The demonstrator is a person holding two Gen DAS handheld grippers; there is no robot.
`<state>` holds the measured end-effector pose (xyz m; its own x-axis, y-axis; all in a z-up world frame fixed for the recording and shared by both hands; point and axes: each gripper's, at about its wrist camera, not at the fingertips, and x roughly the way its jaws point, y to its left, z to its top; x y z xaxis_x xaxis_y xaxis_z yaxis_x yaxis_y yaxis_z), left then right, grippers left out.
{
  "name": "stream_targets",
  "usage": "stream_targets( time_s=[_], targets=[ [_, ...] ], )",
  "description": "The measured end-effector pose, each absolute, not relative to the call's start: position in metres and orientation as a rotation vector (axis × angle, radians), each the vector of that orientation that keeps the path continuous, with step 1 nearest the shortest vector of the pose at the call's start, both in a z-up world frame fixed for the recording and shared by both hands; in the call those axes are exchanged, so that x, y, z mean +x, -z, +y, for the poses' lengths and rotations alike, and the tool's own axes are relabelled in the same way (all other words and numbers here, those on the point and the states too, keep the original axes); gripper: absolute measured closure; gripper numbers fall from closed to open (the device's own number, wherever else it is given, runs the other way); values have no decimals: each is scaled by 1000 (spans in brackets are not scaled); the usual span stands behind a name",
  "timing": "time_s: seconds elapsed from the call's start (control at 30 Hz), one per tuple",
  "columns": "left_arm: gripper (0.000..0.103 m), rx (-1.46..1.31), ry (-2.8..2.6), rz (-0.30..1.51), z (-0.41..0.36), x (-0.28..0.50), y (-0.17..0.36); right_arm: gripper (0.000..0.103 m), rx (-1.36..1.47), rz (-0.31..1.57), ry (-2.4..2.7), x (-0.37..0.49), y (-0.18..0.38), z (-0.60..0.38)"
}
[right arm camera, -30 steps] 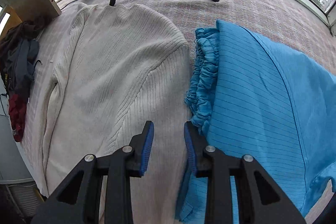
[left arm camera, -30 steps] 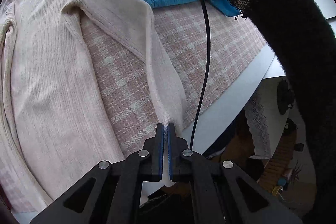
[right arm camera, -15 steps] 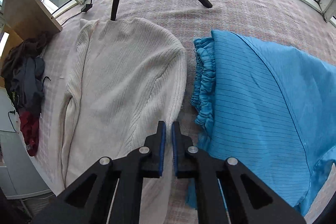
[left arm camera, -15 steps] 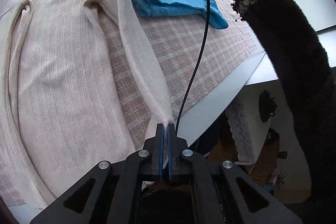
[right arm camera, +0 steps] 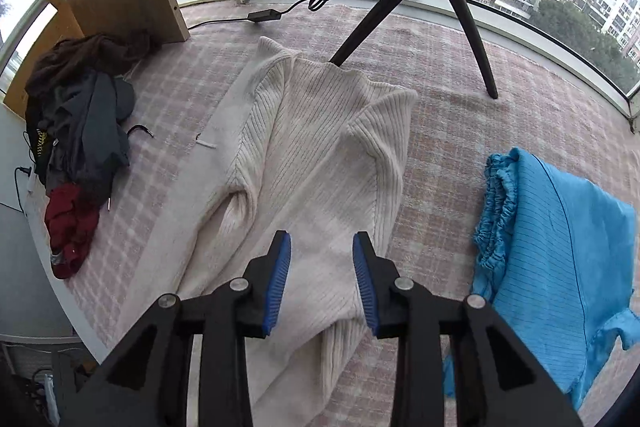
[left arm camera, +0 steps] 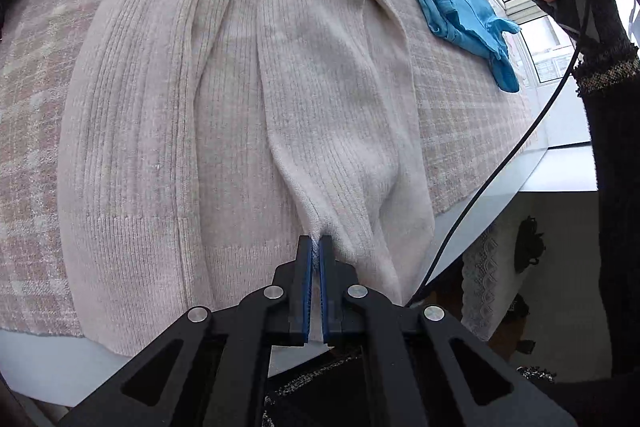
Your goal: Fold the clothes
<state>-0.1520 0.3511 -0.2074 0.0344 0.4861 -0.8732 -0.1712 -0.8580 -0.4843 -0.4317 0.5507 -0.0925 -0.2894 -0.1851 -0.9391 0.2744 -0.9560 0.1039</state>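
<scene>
Plaid cloth (right arm camera: 460,131) carries a cream sweater (left arm camera: 224,115); left gripper (left arm camera: 316,255) pinches its sleeve cuff, right gripper (right arm camera: 320,267) hangs spread apart above its body.

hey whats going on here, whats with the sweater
A person with a gripper in each hand is folding a cream ribbed sweater laid on a pink plaid cloth. The left gripper is shut on the sleeve cuff, and the sleeve lies across the sweater's body. The right gripper hangs open above the sweater, holding nothing. A blue garment lies to the right, a pile of dark clothes to the left.
</scene>
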Motion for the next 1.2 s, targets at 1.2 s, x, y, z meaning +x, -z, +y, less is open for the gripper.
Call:
stream_targets(
  time_s=[1.2],
  targets=[
    [99, -1829, -1826, -145, 355, -145, 197, 71, 1748, -114, 2301, -363, 148, 644]
  ],
)
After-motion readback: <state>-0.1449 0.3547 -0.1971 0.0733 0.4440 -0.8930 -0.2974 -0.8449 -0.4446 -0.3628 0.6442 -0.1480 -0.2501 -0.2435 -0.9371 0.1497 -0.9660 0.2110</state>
